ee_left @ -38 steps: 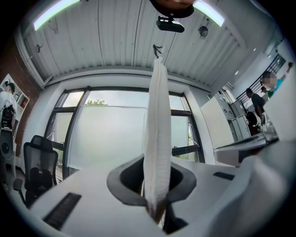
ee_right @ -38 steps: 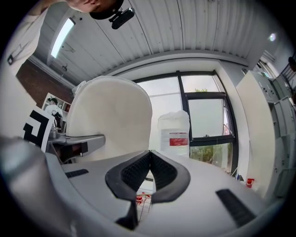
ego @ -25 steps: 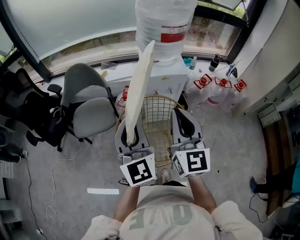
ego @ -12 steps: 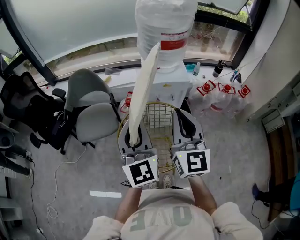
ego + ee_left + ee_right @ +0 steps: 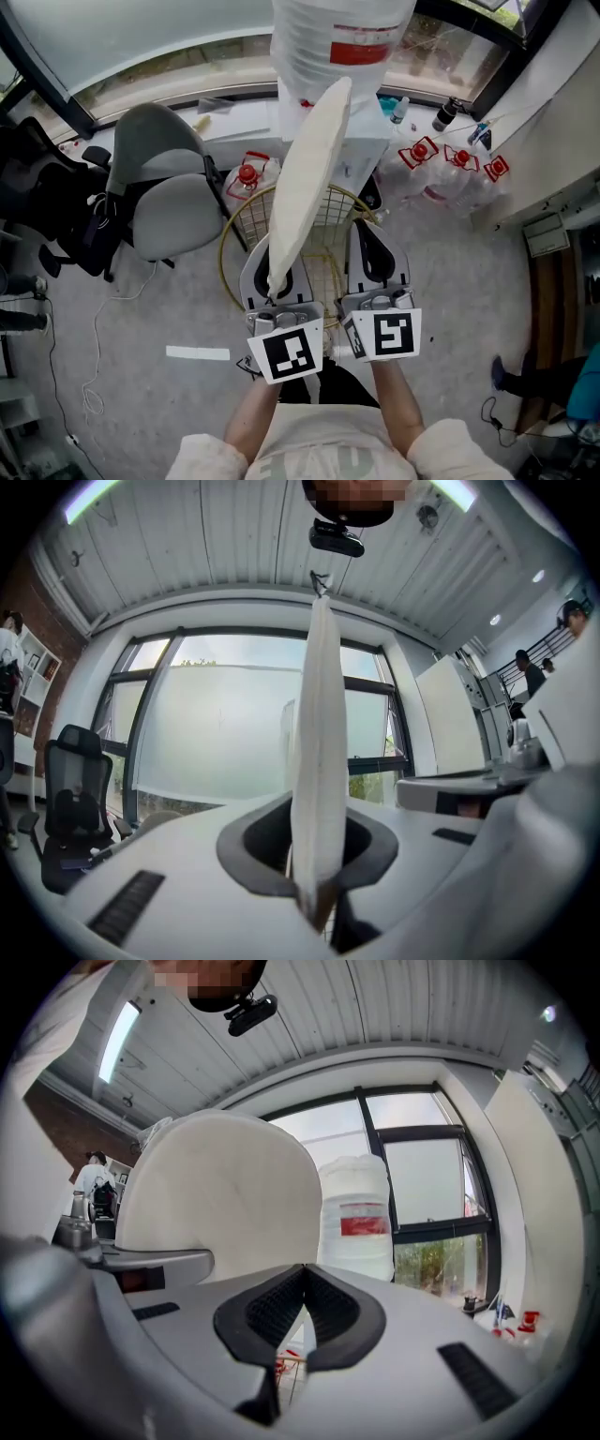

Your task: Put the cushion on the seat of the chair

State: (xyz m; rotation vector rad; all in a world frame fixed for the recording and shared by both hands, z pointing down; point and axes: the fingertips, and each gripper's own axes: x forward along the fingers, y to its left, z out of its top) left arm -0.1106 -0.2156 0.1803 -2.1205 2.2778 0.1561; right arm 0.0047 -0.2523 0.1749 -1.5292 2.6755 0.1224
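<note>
Covered or clipped
The flat cream round cushion (image 5: 305, 183), seen edge-on, covers part of the gold wire frame (image 5: 223, 251) and the white dispenser cabinet (image 5: 364, 155); the large clear plastic water bottle (image 5: 342, 42) runs past the top edge, the black office chair (image 5: 37, 187) past the left.

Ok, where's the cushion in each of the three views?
Head view: cushion at centre, edge-on, above the left gripper.
Left gripper view: cushion dead centre, a vertical strip clamped in the jaws.
Right gripper view: cushion upper left, broad face showing.
Shared landmark: the dark-framed window behind it.
</note>
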